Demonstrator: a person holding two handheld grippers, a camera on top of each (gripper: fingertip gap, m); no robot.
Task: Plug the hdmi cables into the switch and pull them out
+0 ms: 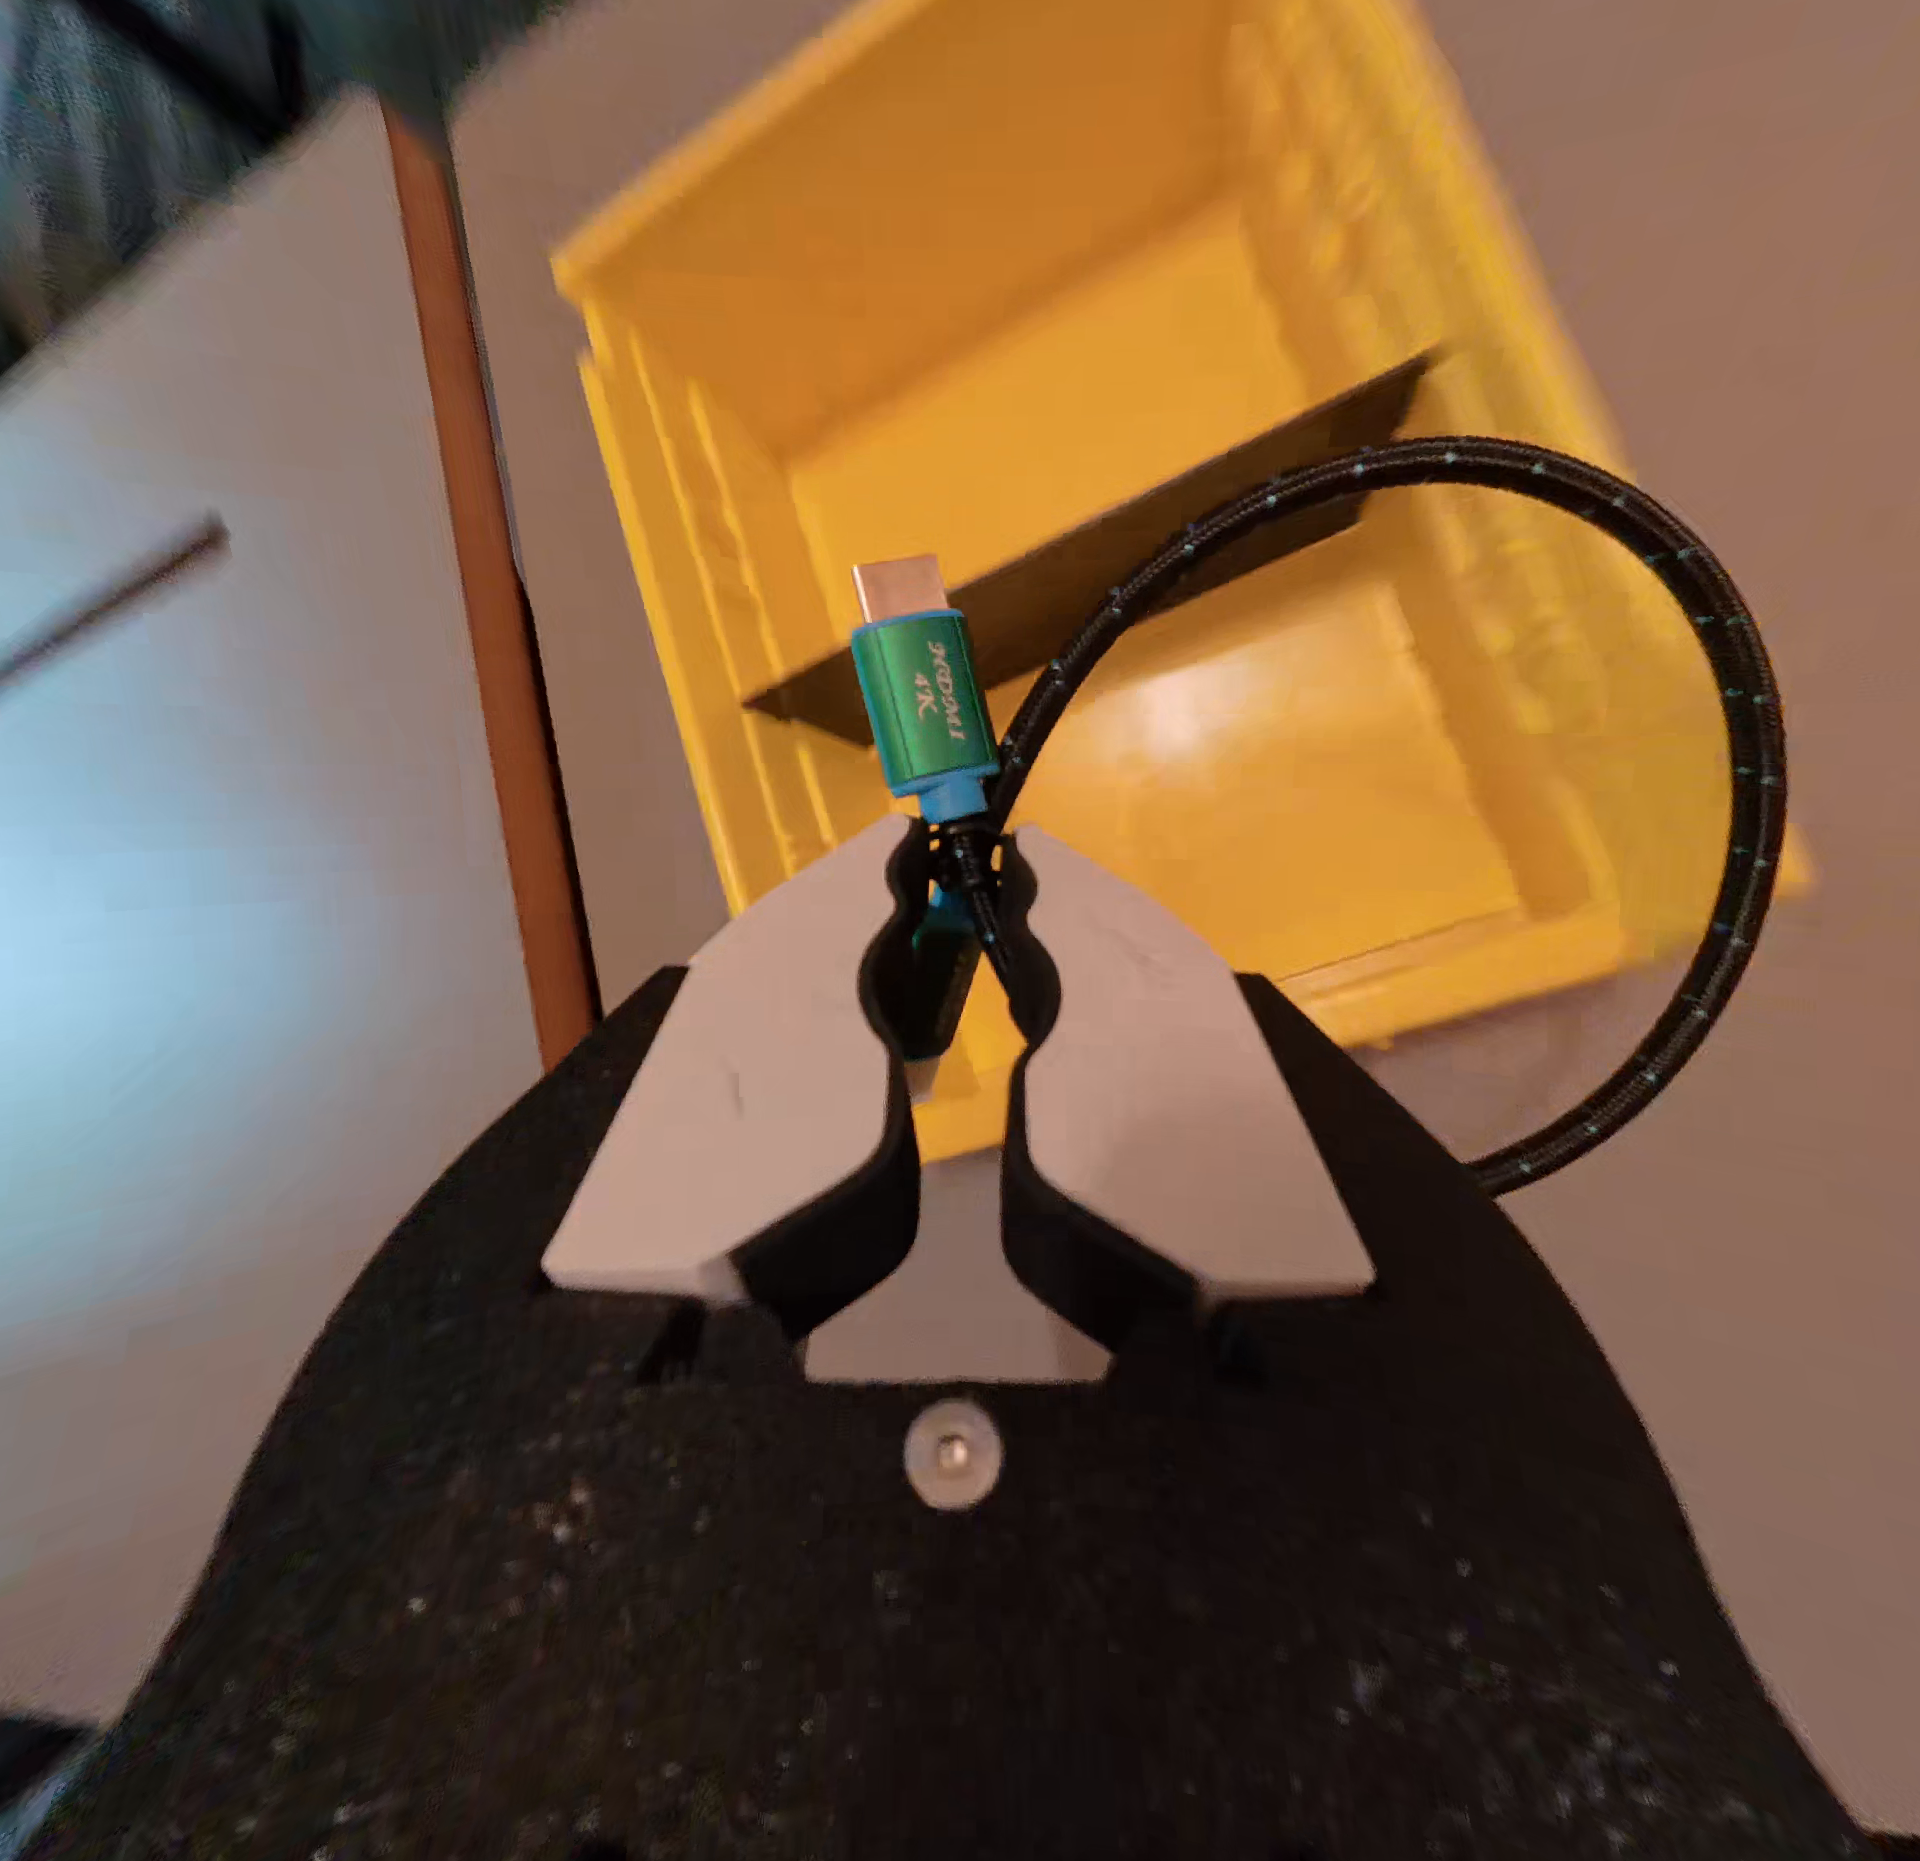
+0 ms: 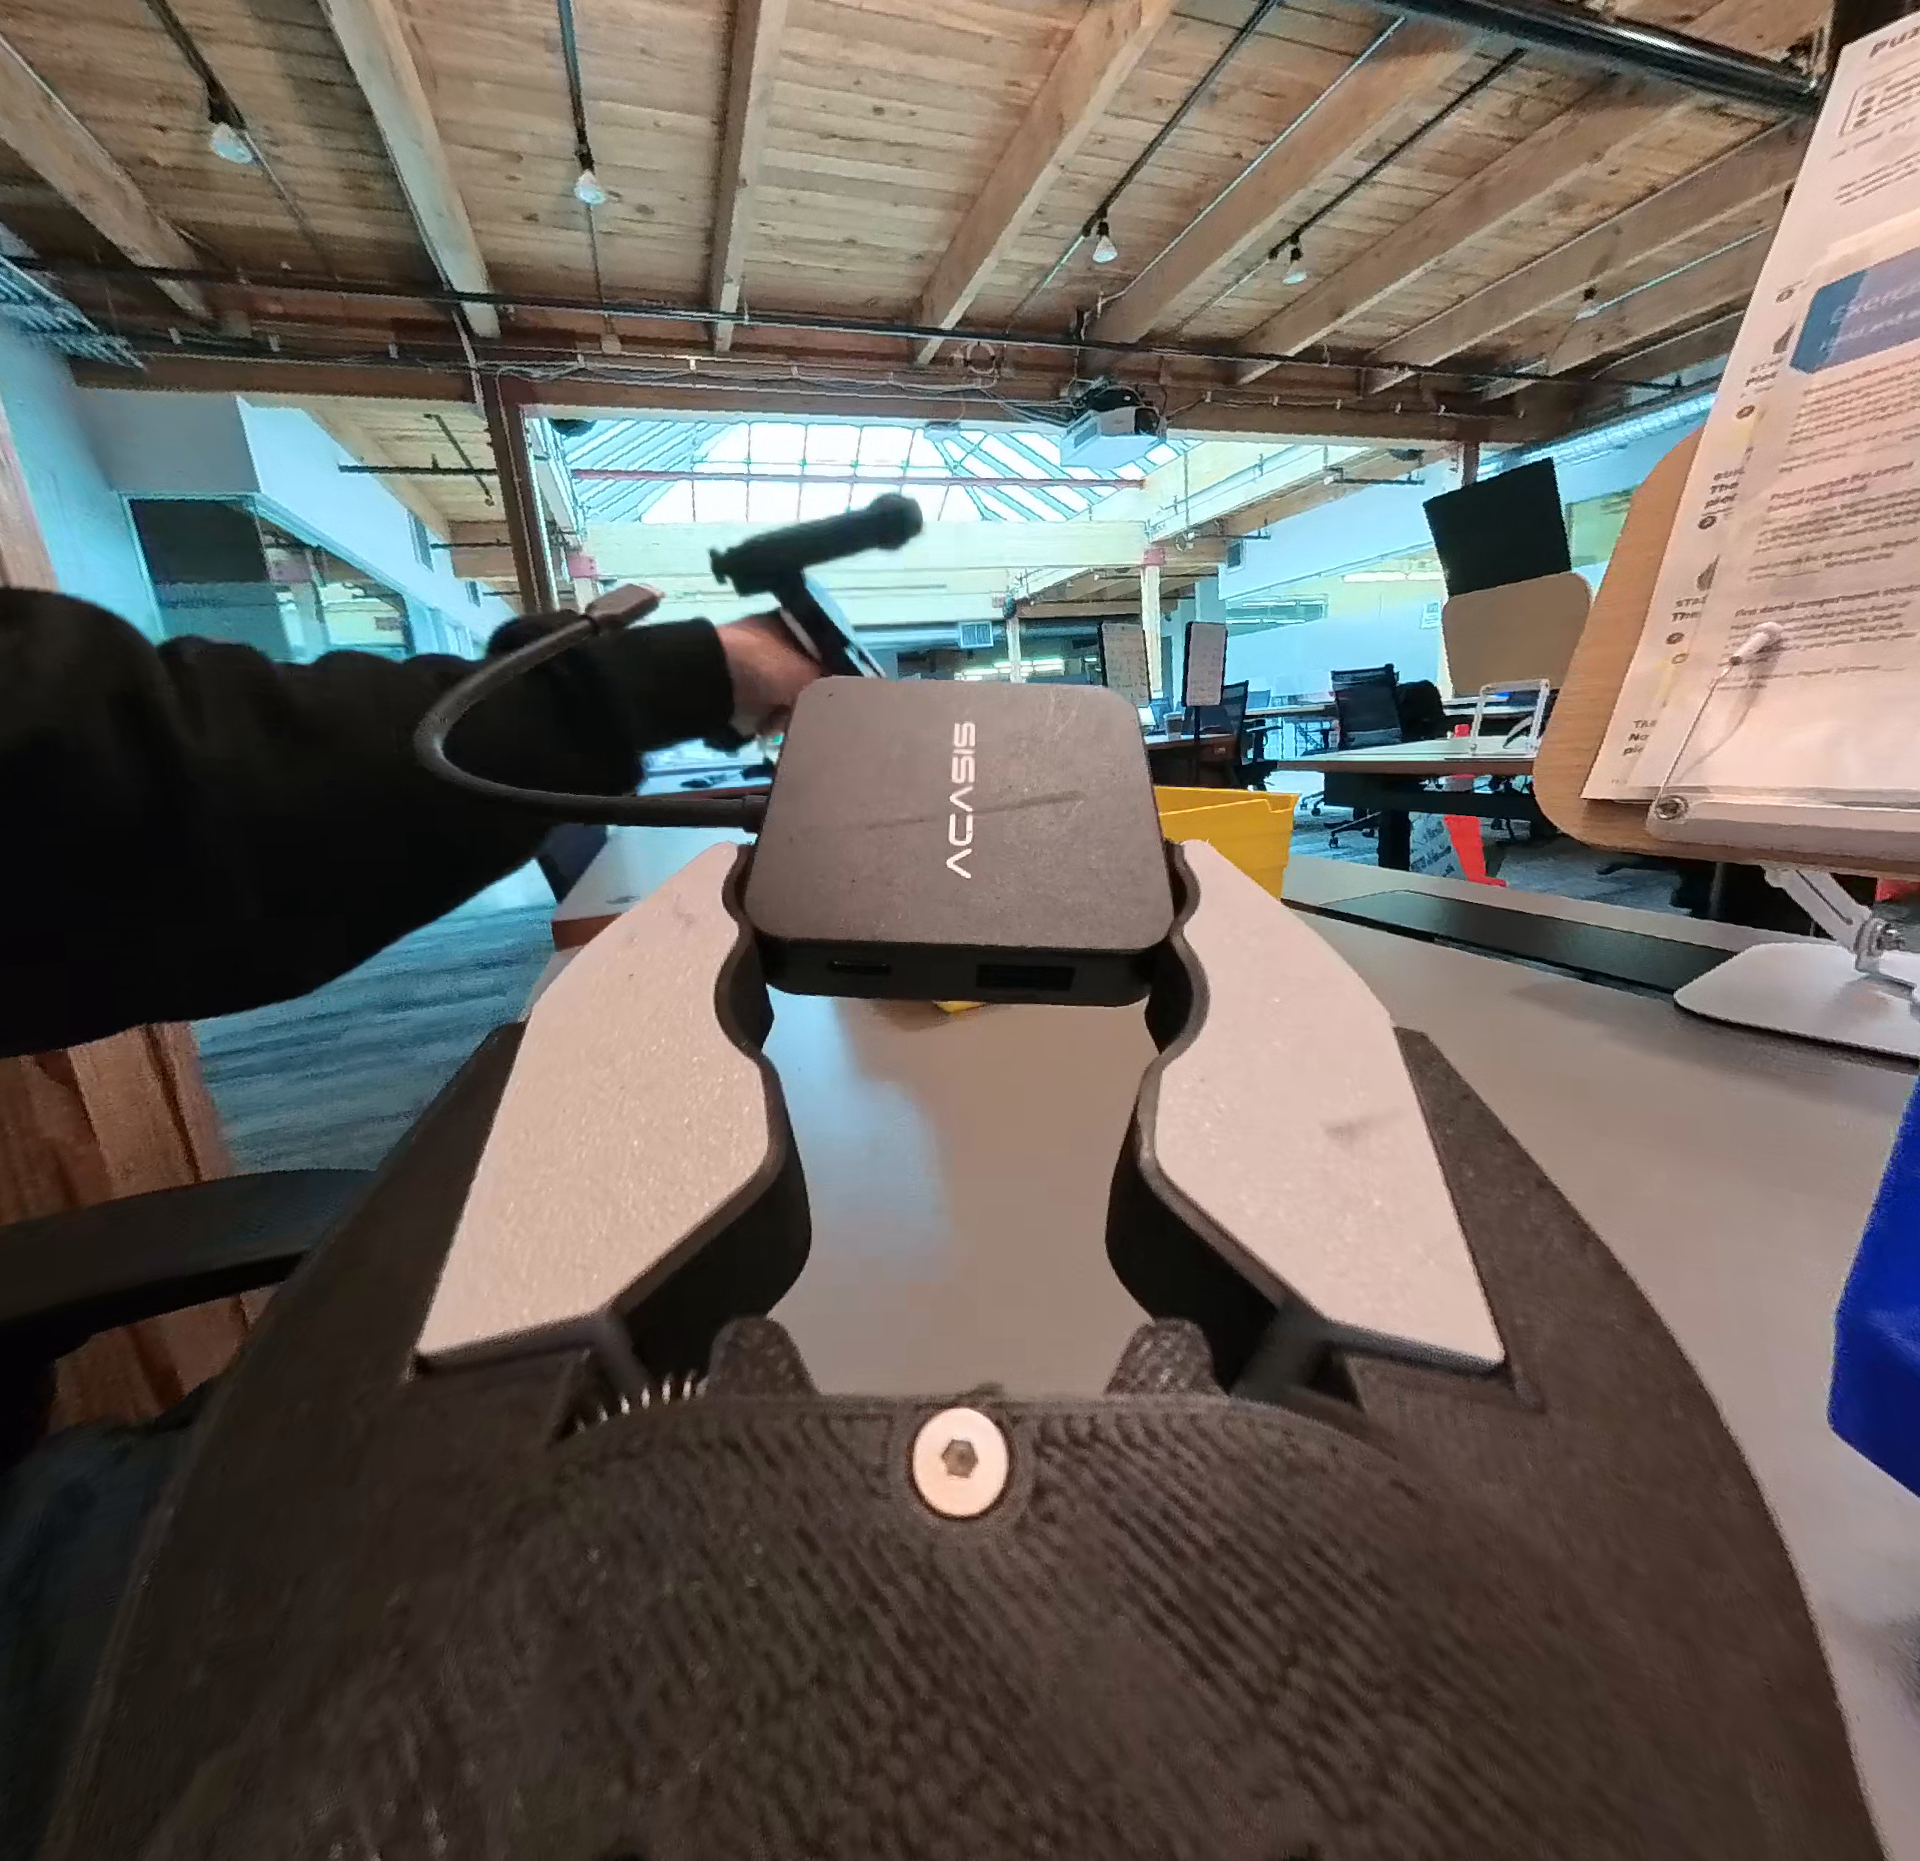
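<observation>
- Currently no cable is plugged into the switch [image 2: 951, 824]; both front ports visible in the right wrist view sit empty, so plugging in and pulling out both appear to remain.
- Right gripper [image 2: 961, 912]: fingers clamped on the switch's two sides, held level above the table [image 2: 1558, 1188]. Its own short lead [image 2: 468, 731] curls off to the left, free end unplugged.
- Left gripper [image 1: 961, 845]: tips closed on the braided cable [image 1: 1662, 585] just behind the green plug [image 1: 923, 705]; plug points away from the camera, metal tip exposed. Cable loops round to the right.
- Plug hangs over a yellow bin [image 1: 1143, 357] with a dark divider; well apart from the switch, judging by both views.
- Surface: grey tabletop, wood edge strip [image 1: 468, 564].
- Room: open office, timber-beam ceiling [image 2: 831, 149], skylight, desks and chairs beyond; a stand with printed sheets [image 2: 1787, 461] at right.
- A black sleeve [image 2: 260, 772] crosses the left.
</observation>
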